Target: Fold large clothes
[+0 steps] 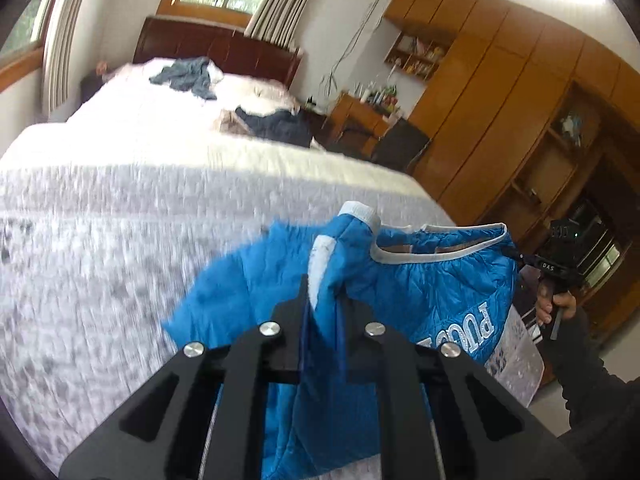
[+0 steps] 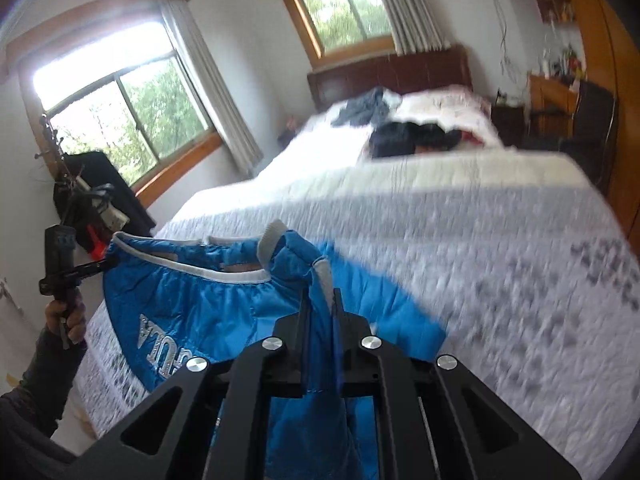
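A blue padded jacket [image 1: 440, 288] with white trim and white lettering hangs stretched between both grippers above the bed's near end. In the left wrist view my left gripper [image 1: 324, 293] is shut on a bunched fold of the blue fabric. My right gripper [image 1: 516, 257] pinches the jacket's far white-trimmed edge there, held by a hand [image 1: 556, 304]. From the right wrist camera, the right gripper [image 2: 322, 301] is shut on a fold of the jacket [image 2: 192, 296], while the left gripper [image 2: 105, 265] grips the opposite edge. A sleeve cuff [image 2: 270, 242] sticks up near the middle.
A wide bed with a white quilt [image 1: 120, 240] lies under the jacket. A grey-blue garment [image 1: 188, 76] and dark clothes [image 1: 280, 126] lie near its headboard. A wooden wardrobe [image 1: 500, 100], a desk and a dark chair [image 1: 400, 146] stand to the right.
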A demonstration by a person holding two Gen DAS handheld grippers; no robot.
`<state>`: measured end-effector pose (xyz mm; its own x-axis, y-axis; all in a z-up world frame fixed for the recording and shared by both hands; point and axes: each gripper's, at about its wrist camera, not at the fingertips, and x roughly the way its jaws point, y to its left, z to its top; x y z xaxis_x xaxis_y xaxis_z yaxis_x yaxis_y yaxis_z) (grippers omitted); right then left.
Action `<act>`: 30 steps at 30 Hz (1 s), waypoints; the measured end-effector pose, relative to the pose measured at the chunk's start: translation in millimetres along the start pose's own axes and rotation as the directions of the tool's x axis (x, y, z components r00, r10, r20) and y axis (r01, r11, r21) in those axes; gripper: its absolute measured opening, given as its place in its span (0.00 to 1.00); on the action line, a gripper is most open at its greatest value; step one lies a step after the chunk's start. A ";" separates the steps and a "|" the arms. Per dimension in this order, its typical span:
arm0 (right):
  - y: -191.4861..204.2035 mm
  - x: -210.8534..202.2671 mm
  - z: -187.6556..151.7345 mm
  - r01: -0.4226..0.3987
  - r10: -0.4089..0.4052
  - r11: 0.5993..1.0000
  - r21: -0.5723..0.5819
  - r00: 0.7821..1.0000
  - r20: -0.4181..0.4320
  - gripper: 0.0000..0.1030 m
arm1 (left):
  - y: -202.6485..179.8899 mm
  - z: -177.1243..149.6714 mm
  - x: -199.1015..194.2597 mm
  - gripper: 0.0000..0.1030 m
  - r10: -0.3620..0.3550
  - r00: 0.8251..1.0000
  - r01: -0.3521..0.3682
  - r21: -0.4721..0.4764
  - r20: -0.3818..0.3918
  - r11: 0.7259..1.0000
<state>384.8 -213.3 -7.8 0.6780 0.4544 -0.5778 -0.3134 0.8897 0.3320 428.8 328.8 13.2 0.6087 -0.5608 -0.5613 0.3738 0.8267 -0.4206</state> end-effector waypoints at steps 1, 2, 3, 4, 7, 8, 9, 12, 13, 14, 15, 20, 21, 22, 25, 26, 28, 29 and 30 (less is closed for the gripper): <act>-0.8 2.6 8.4 0.009 -0.009 1.000 -0.005 1.000 0.017 0.08 | 1.0 8.6 1.2 0.09 0.001 1.000 -0.001 0.004 0.009 1.000; -2.4 6.8 18.5 0.019 -0.019 1.000 -0.011 0.999 0.035 0.08 | 1.7 18.4 3.7 0.09 0.008 1.000 -0.009 0.013 0.021 1.000; -3.8 12.9 29.1 0.040 -0.038 0.999 -0.025 0.998 0.054 0.08 | 3.4 31.5 9.0 0.08 0.022 0.999 -0.023 0.024 0.036 0.999; -7.1 17.0 35.3 0.050 -0.048 0.998 -0.029 0.997 0.066 0.08 | 4.9 40.0 14.2 0.08 0.033 0.999 -0.034 0.036 0.043 0.999; -15.6 43.5 56.6 0.088 -0.084 0.996 -0.033 0.992 0.098 0.08 | 15.1 62.2 36.5 0.08 0.059 0.997 -0.061 0.040 0.054 0.997; -19.2 53.8 60.8 0.097 -0.093 0.995 -0.028 0.991 0.101 0.08 | 20.6 68.0 49.8 0.08 0.077 0.996 -0.079 0.038 0.044 0.996; -23.2 68.4 64.9 0.111 -0.108 0.993 -0.029 0.990 0.096 0.08 | 25.0 71.3 59.4 0.08 0.089 0.996 -0.090 0.036 0.032 0.995; -39.4 109.0 69.8 0.145 -0.145 0.989 -0.010 0.988 0.049 0.08 | 55.7 71.5 108.5 0.08 0.128 0.991 -0.129 -0.021 -0.045 0.991; -45.8 126.0 68.5 0.161 -0.161 0.987 -0.004 0.987 0.023 0.08 | 65.8 67.6 123.0 0.08 0.133 0.988 -0.137 -0.046 -0.073 0.990; -52.0 141.5 66.1 0.175 -0.175 0.985 0.003 0.985 -0.007 0.08 | 74.3 63.8 135.9 0.08 0.140 0.985 -0.147 -0.060 -0.099 0.987; -57.7 156.4 62.5 0.191 -0.191 0.981 0.006 0.981 -0.038 0.08 | 84.4 57.5 150.4 0.08 0.144 0.981 -0.155 -0.084 -0.130 0.984; -86.0 205.2 40.6 0.248 -0.237 0.968 0.043 0.954 -0.182 0.08 | 120.1 33.5 189.4 0.08 0.145 0.965 -0.184 -0.169 -0.217 0.968; -92.5 212.4 36.6 0.255 -0.238 0.965 0.059 0.949 -0.209 0.08 | 125.0 30.6 192.9 0.09 0.138 0.964 -0.182 -0.184 -0.227 0.966; -95.6 217.6 31.7 0.258 -0.235 0.963 0.074 0.944 -0.231 0.08 | 127.0 29.2 194.6 0.09 0.135 0.963 -0.182 -0.191 -0.233 0.965; -103.5 232.3 21.3 0.269 -0.231 0.959 0.094 0.927 -0.296 0.08 | 131.1 23.4 203.3 0.09 0.136 0.955 -0.192 -0.202 -0.265 0.960; -106.6 237.2 17.7 0.271 -0.226 0.957 0.102 0.920 -0.319 0.08 | 132.0 20.5 206.7 0.09 0.136 0.951 -0.197 -0.207 -0.277 0.958; -108.3 243.7 11.2 0.280 -0.227 0.954 0.106 0.908 -0.351 0.08 | 134.6 15.0 212.7 0.10 0.134 0.946 -0.203 -0.217 -0.295 0.955; -109.4 247.0 8.1 0.284 -0.229 0.953 0.104 0.902 -0.365 0.09 | 136.5 12.1 215.4 0.10 0.134 0.944 -0.207 -0.223 -0.302 0.953; -109.5 249.7 5.2 0.286 -0.230 0.953 0.099 0.898 -0.376 0.11 | 138.7 6.3 217.5 0.12 0.135 0.941 -0.211 -0.226 -0.310 0.951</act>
<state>591.8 -197.5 -184.6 0.4304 0.2201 -0.8754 -0.0390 0.9735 0.2255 617.4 321.8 -162.7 0.4060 -0.4303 -0.8062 0.0692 0.8941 -0.4424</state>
